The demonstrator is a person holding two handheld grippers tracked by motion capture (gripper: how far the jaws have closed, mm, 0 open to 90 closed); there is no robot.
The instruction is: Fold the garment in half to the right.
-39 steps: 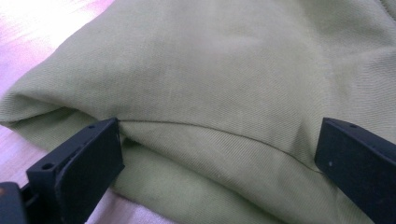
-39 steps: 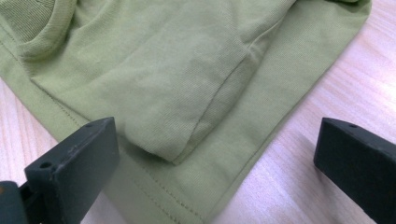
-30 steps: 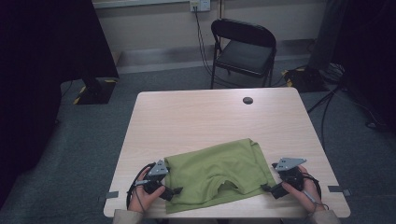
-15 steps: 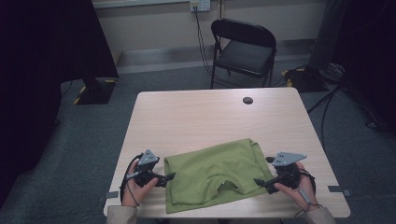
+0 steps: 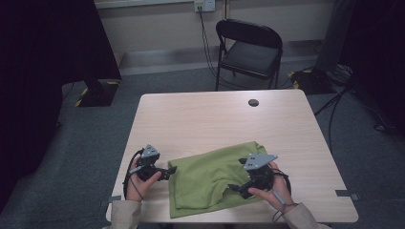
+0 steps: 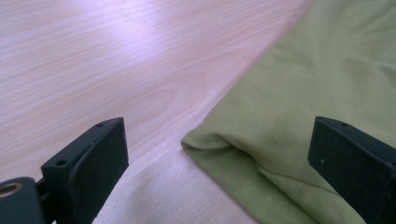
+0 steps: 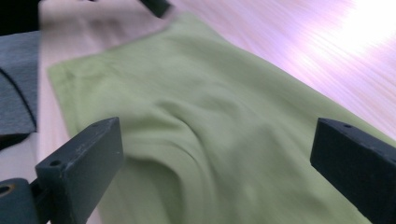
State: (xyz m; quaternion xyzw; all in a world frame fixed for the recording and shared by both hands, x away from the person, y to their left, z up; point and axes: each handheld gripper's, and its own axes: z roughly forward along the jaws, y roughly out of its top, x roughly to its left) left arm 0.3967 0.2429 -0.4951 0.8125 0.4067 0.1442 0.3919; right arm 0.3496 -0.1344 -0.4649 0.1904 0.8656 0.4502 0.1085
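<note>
On the near half of a pale wooden tabletop [image 5: 200,119] lies a green cloth [image 5: 215,179], folded into a rough rectangle with soft wrinkles across its top. A person's two hands come in from the bottom edge of the high view, each holding a claw. Left claw [image 5: 171,170] sits just beside the cloth's left edge, low over the wood, its jaws spread wide apart and gripping nothing; in the left gripper view a folded corner of the cloth [image 6: 219,140] lies between the two black jaws. Right claw [image 5: 235,187] hovers over the cloth's right part, jaws also wide apart and empty, and the right gripper view looks along the rumpled green surface [image 7: 210,130]. A small dark disc [image 5: 253,102] rests near the far edge of the tabletop, well apart from the cloth, and a black folding chair [image 5: 248,50] stands beyond on grey carpet. The cloth looks thin, light and limp, so it will likely sag and slide rather than hold any shape. The best grips appear to be its doubled edges or corners, where layers give the jaws something to pinch.
</note>
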